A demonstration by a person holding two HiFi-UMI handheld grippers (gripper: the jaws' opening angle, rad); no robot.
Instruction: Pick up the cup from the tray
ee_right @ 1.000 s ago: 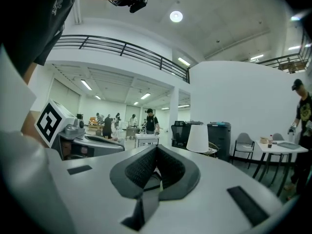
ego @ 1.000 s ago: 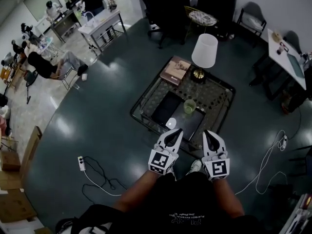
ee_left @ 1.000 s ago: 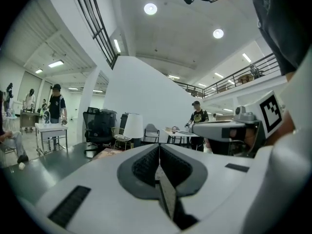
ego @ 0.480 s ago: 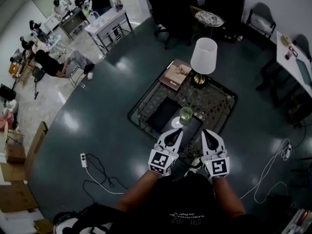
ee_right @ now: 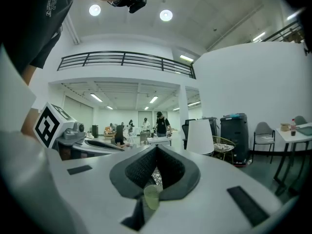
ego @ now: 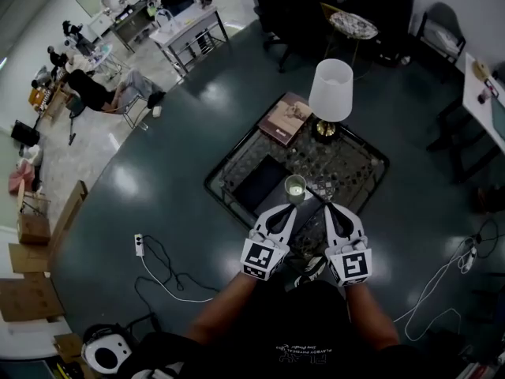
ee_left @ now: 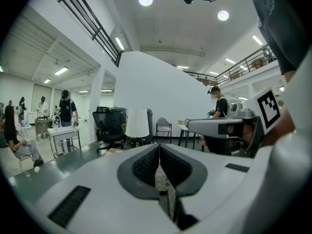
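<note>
A pale green cup (ego: 295, 188) stands upright on a dark tray (ego: 312, 199) on the low glass table (ego: 217, 176), seen in the head view. My left gripper (ego: 282, 214) and right gripper (ego: 331, 211) hover side by side just short of the cup, both shut and holding nothing. The cup lies between and slightly beyond their tips. In the right gripper view the cup (ee_right: 151, 196) shows low, through the gap under the shut right gripper (ee_right: 156, 150). The left gripper (ee_left: 159, 147) in its own view has its pads pressed together; the cup is hidden there.
A white-shaded lamp (ego: 330, 91) and a book (ego: 286, 119) stand on the table's far side. A second dark tray (ego: 256, 181) lies left of the cup. A power strip (ego: 139, 245) with cables lies on the floor at the left. Chairs and people are far off.
The table and cup have drawn closer to both grippers as the view moved forward. Both grippers stay shut and side by side.
</note>
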